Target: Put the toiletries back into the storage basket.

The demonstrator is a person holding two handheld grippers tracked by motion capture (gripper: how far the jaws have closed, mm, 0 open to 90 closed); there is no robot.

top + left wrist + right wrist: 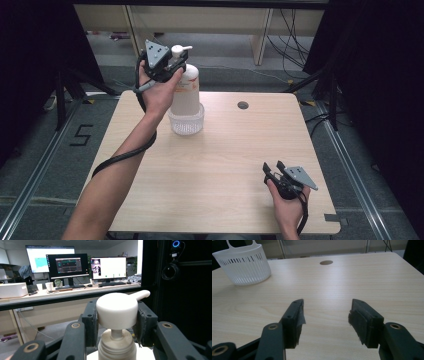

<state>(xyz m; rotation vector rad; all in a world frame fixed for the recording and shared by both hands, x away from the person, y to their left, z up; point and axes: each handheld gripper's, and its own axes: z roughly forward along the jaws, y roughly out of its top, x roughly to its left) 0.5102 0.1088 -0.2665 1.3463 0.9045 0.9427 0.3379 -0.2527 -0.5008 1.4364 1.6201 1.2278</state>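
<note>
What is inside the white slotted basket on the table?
A white pump bottle stands in the basket, its pump head held by the left gripper. The bottle's base and the basket floor are hidden.

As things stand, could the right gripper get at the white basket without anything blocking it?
Probably yes. The right gripper rests open, and bare table lies between it and the white basket. The left gripper clamps the pump bottle standing inside.

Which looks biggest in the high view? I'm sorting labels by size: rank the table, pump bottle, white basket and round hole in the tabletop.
1. Table, by far the largest.
2. Pump bottle, tall, standing in the basket.
3. White basket, shorter than the bottle, slightly wider.
4. Round hole, the smallest.
</note>
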